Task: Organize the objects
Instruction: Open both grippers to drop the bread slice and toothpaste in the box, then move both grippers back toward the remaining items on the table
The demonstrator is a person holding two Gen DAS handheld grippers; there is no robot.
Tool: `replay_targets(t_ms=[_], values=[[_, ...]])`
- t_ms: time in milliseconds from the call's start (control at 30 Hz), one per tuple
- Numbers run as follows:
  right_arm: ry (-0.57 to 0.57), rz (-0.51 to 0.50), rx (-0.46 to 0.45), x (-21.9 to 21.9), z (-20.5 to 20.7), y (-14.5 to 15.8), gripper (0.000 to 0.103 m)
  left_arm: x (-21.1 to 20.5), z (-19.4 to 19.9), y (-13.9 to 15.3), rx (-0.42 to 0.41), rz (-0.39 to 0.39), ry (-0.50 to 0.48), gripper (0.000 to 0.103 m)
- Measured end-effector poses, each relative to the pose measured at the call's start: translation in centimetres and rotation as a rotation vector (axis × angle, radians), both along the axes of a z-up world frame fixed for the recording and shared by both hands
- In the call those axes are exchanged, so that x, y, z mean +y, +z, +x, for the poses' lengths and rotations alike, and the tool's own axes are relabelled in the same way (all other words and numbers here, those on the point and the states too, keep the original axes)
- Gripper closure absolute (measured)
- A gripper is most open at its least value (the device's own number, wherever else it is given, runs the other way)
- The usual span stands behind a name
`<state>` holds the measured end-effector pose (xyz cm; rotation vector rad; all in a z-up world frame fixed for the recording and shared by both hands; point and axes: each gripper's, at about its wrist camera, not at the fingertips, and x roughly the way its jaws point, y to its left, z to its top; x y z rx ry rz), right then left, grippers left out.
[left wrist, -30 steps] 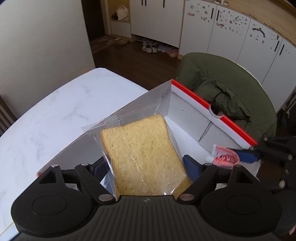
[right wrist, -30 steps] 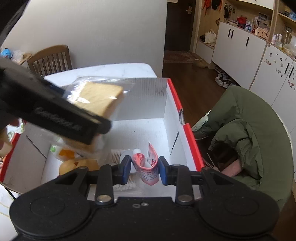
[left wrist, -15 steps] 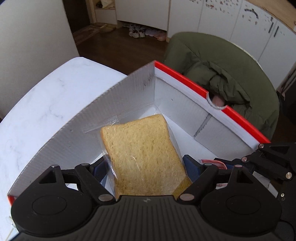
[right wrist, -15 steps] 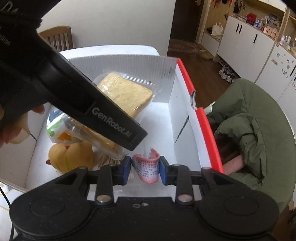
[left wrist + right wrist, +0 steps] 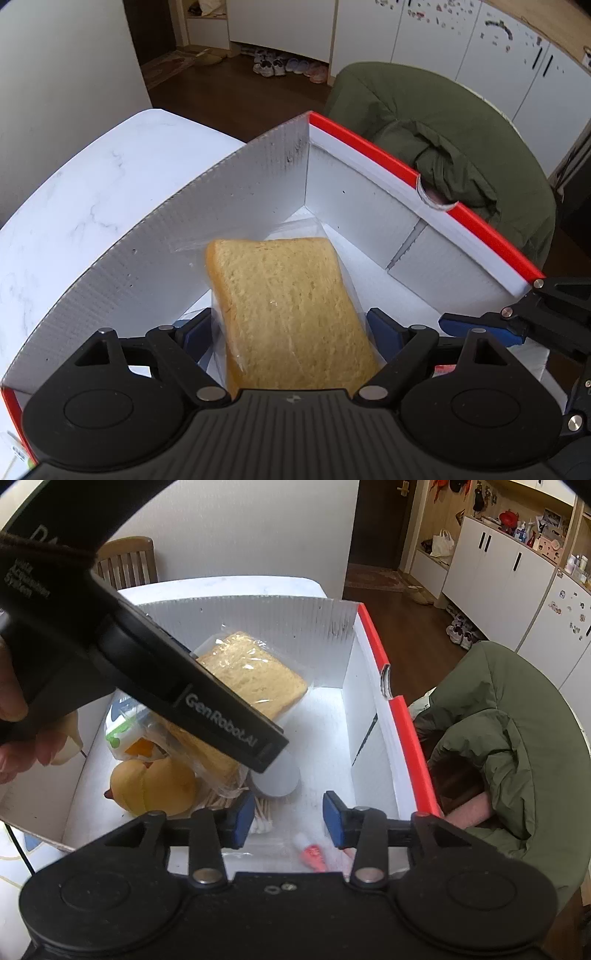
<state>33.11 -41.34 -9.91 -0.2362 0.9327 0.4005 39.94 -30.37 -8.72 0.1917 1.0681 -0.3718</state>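
The left gripper (image 5: 290,328) is gripping the bagged bread slice (image 5: 291,314) inside the red-rimmed white box (image 5: 369,206). The right gripper (image 5: 289,818), jaws just opening and empty, is hovering above the small tube (image 5: 312,854) lying on the box floor.

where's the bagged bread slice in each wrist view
Left wrist: the bagged bread slice fills the lower centre, between the fingers of the left gripper, over the box.
Right wrist: the same slice sits upper centre-left, poking out from under the left gripper's black body, above the rubber duck.
Shared landmark: the red box rim, with its notched cutout, runs along the right of both views.
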Motion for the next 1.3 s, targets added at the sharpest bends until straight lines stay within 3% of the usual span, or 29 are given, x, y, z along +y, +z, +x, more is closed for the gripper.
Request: replay_targets(t_ms=[267,833,1067,1300], values=[[0.003,0.048,-0.049,-0.6,-1.3,1.8,0.040,1.7,-1.2,1.7,-0.027,-0.078,0.054,0.016],[-0.018,0.142,-0.140,-0.5,-4.6,6.9,0.035,6.9,-7.3,7.7,-0.162,-0.185,0.109,0.016],[0.004,0.174,-0.167,1.9,-7.5,8.7,0.029,10.3,-11.9,9.7,-0.222,-0.179,0.094,0.016],[0.044,0.179,-0.177,5.6,-10.2,9.5,0.021,15.4,-16.0,10.0,-0.215,-0.183,0.162,0.016]])
